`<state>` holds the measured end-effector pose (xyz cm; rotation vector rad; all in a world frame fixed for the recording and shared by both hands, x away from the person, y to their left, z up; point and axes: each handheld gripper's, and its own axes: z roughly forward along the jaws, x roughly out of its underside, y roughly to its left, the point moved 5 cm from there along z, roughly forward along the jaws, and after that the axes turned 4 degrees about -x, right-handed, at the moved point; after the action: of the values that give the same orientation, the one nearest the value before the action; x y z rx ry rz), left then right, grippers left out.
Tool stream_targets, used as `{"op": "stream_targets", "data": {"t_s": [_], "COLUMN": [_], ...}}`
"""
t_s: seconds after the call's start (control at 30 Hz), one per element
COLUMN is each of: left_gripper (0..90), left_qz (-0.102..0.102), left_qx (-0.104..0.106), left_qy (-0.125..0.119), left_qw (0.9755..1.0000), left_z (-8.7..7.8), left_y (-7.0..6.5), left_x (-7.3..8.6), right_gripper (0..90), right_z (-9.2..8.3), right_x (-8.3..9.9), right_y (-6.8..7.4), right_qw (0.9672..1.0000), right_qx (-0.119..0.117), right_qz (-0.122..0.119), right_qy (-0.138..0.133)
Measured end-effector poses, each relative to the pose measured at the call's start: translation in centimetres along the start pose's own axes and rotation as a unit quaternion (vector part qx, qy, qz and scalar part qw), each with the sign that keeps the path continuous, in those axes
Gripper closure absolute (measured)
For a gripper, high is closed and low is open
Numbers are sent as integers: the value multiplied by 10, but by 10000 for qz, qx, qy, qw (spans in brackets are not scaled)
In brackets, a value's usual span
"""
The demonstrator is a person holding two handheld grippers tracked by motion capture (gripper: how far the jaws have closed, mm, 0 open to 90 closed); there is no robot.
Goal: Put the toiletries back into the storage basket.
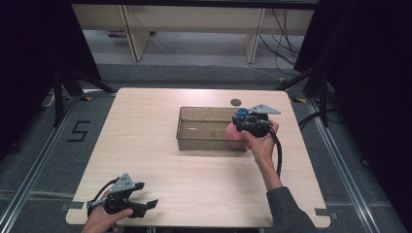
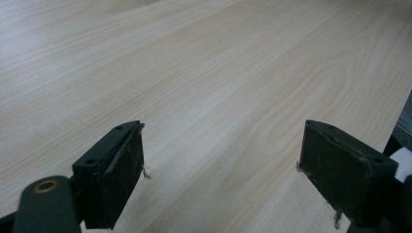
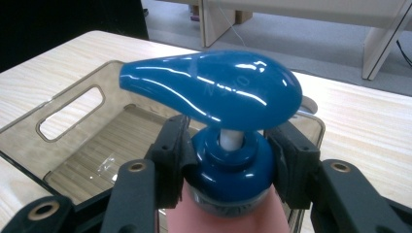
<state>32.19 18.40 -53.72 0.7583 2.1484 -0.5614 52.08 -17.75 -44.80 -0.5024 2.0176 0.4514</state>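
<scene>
A pink pump bottle (image 1: 233, 136) with a glossy blue pump head (image 3: 214, 87) is held upright at the right end of a clear brown plastic bin (image 1: 194, 141). My right gripper (image 1: 247, 125) is shut on the bottle's blue collar, just under the pump head, one black jaw on each side of it (image 3: 228, 167). Whether the bottle's base rests on the bin floor is hidden. My left gripper (image 1: 149, 194) lies low over the table's front left corner. Its jaws stand wide apart with bare wood between them (image 2: 221, 160).
The bin (image 3: 73, 104) has a cut-out handle in its end wall and looks bare inside. A small grey round cap (image 1: 235, 102) is set in the table behind the bin. Stand legs (image 1: 60, 92) flank the table, and the table's edge is near the left gripper.
</scene>
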Motion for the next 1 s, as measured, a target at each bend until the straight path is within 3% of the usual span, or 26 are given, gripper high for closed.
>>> {"op": "stream_targets", "data": {"t_s": [0.2,0.27,0.5,0.57,0.67,0.7,0.8,0.83,1.0], "left_gripper": [156,155,155,156,156,156,155,156,156], "left_qz": [-39,-44,-51,-31,-42,-28,-43,-43,-50], "left_qx": [25,34,33,42,30,22,25,46,26], "left_qy": [-26,-7,-16,-47,-6,-23,-12,-36,-21], "left_qw": [10000,10000,10000,10000,10000,10000,10000,10000,10000], "left_z": [0,0,0,1,0,0,0,0,0], "left_y": [-1,-2,-2,-1,-1,-1,-2,-2,-2], "left_x": [0,0,0,0,1,0,0,0,0], "right_gripper": [532,532,530,529,527,526,518,506,367], "right_z": [1,0,2,5,5,7,8,7,3], "right_x": [4,5,4,5,6,5,6,5,5], "right_y": [-1,0,-1,1,4,3,6,3,1], "right_qw": [9999,9999,9998,9998,9998,9994,9998,9993,9999], "right_qx": [68,64,32,33,33,31,53,97,23], "right_qz": [-74,19,-205,-195,-175,-331,-205,-357,88], "right_qy": [61,87,32,-49,70,0,32,32,-51]}}
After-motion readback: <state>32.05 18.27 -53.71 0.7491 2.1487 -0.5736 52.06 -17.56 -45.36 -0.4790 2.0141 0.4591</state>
